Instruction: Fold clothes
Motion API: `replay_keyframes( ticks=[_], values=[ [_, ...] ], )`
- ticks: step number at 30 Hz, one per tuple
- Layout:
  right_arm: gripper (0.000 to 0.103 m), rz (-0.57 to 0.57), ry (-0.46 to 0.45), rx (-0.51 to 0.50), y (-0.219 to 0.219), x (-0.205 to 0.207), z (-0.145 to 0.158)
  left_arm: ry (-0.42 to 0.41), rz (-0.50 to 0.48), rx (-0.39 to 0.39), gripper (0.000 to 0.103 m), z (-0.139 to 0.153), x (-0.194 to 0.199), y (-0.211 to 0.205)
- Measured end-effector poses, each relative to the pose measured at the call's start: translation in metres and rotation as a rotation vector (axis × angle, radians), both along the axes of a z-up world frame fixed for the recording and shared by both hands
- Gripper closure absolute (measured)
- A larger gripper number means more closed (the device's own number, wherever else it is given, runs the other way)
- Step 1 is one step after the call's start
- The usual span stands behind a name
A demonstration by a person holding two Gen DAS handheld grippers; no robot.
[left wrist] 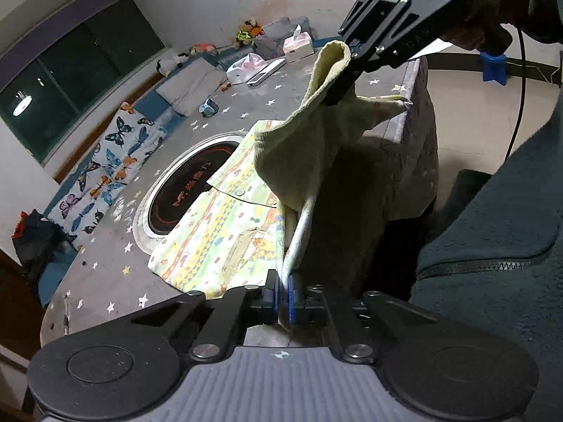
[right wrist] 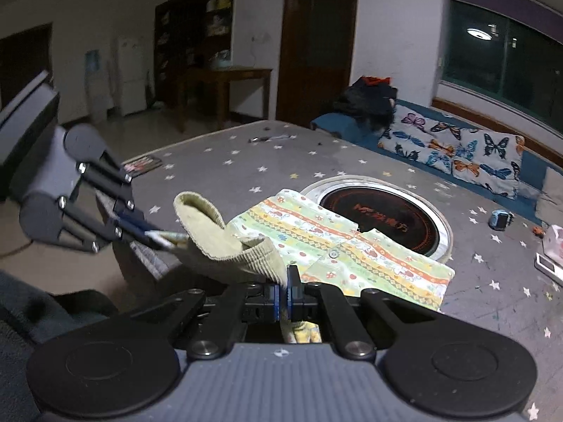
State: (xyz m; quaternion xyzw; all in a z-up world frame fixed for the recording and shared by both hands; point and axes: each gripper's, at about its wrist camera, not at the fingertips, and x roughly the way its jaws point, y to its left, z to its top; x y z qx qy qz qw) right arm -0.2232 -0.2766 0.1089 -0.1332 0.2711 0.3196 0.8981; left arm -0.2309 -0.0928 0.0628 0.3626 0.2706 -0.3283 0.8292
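A small patterned shirt (left wrist: 218, 232) with a pale green ribbed lining lies partly on the grey star-print table (left wrist: 105, 274), over the edge of a round inset cooktop (left wrist: 190, 183). My left gripper (left wrist: 286, 302) is shut on the shirt's hem at the table's near edge. My right gripper (left wrist: 346, 66) is shut on the ribbed part and holds it raised above the table. In the right wrist view the right gripper (right wrist: 286, 295) pinches the ribbed fabric (right wrist: 232, 249), the shirt (right wrist: 352, 249) lies ahead, and the left gripper (right wrist: 158, 237) grips the hem at left.
A butterfly-print cushion (left wrist: 105, 172) lies on the bench beyond the table. Tissue boxes (left wrist: 299, 44), a small blue object (left wrist: 210, 107) and toys sit at the far end. A dark bag (right wrist: 366, 102) sits on the bench. My dark sleeve (left wrist: 492, 228) is at the right.
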Motion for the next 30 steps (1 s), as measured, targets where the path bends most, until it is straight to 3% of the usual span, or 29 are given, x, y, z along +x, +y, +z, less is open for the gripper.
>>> replay_keyframes(
  ticks=[6, 13, 16, 21, 23, 27, 30],
  values=[
    [0.1, -0.004, 0.003, -0.007, 0.001, 0.038, 0.015, -0.015, 0.036, -0.024, 0.097, 0.012, 0.049, 0.003],
    [0.1, 0.018, 0.031, -0.045, 0.013, 0.133, 0.022, 0.033, 0.125, -0.023, 0.097, 0.002, 0.148, 0.027],
    [0.1, 0.001, 0.052, -0.049, 0.023, 0.18, 0.012, 0.098, 0.185, -0.037, 0.097, -0.012, 0.195, 0.04],
    [0.099, -0.117, 0.137, 0.023, 0.03, 0.256, -0.04, 0.209, 0.287, -0.045, 0.097, -0.043, 0.253, 0.05],
    [0.092, -0.164, 0.161, 0.057, 0.025, 0.27, -0.059, 0.234, 0.299, -0.059, 0.097, -0.049, 0.258, 0.056],
    [0.091, -0.243, 0.2, 0.119, -0.004, 0.267, -0.072, 0.234, 0.294, -0.081, 0.095, -0.045, 0.256, 0.061],
    [0.091, -0.286, 0.189, 0.091, -0.026, 0.249, -0.075, 0.23, 0.294, -0.074, 0.094, -0.045, 0.255, 0.061]
  ],
)
